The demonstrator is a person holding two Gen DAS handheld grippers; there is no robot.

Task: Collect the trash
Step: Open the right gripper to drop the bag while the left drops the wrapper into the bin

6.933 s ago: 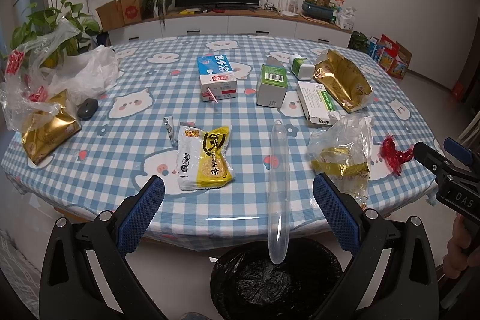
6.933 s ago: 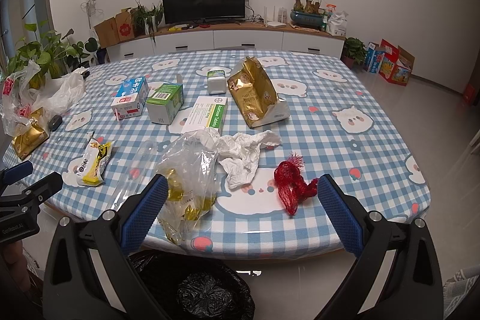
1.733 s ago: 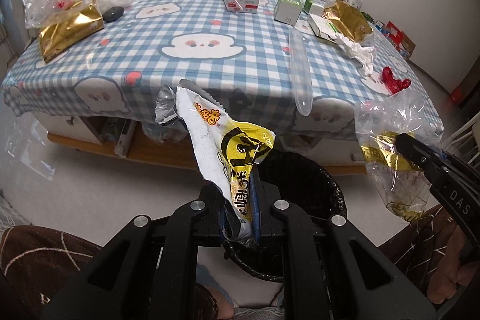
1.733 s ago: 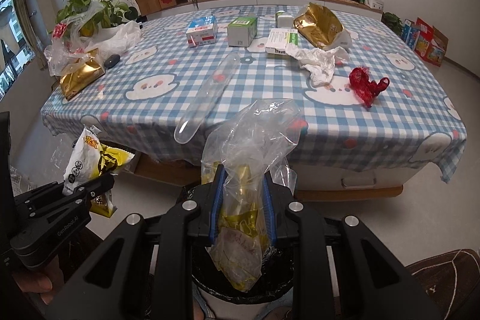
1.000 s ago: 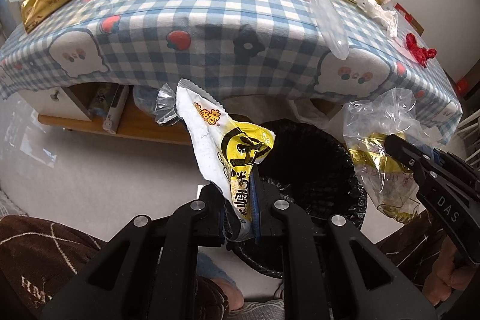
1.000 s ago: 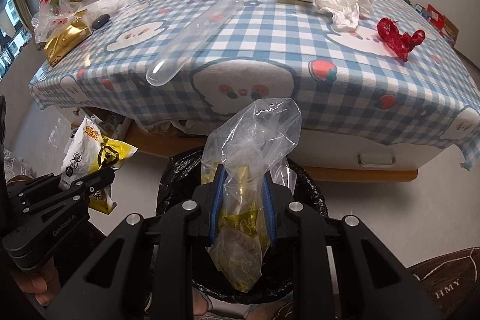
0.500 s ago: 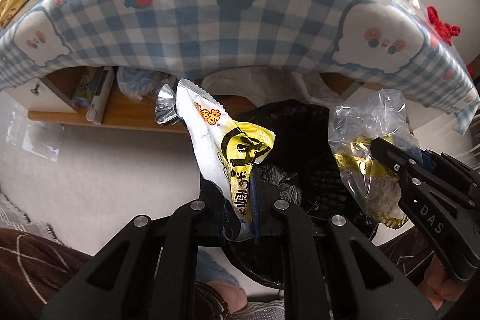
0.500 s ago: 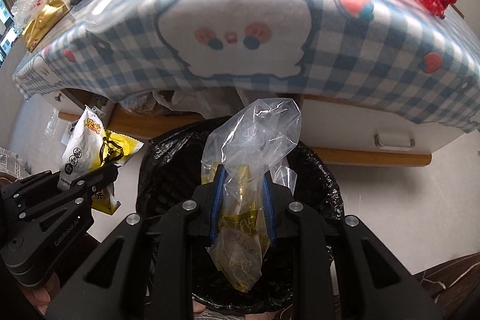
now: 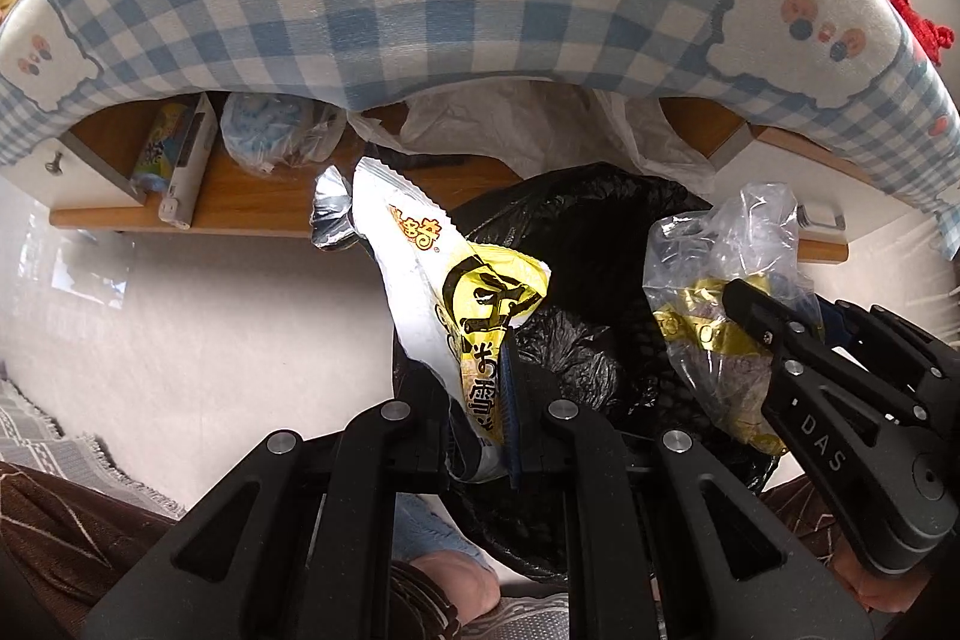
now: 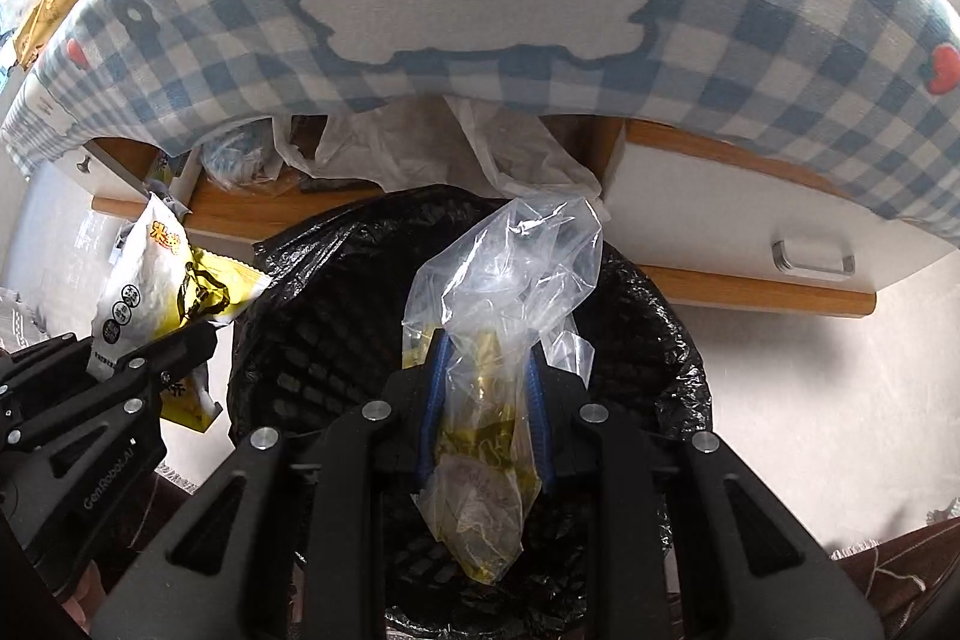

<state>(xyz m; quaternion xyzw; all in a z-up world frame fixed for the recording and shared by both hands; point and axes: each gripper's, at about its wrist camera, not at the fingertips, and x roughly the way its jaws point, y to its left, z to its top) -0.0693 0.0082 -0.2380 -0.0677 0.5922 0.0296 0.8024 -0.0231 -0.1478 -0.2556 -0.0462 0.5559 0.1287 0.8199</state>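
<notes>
Clamped in the left gripper (image 9: 480, 412): white-and-yellow snack wrapper (image 9: 456, 304), long axis running up and left, hanging by the left rim of the black-lined round trash bin (image 10: 336, 340). Gripped in the right gripper (image 10: 483, 406), jaws just easing slightly: clear plastic bag of gold wrappers (image 10: 498, 340), standing upright over the bin's mouth, below the blue-checked desk edge (image 10: 780, 58).

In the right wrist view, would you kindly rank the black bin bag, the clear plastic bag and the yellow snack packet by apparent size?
1. Black bin bag.
2. Clear plastic bag.
3. Yellow snack packet, though it is partly hidden, so its place after the clear bag is unsure.
</notes>
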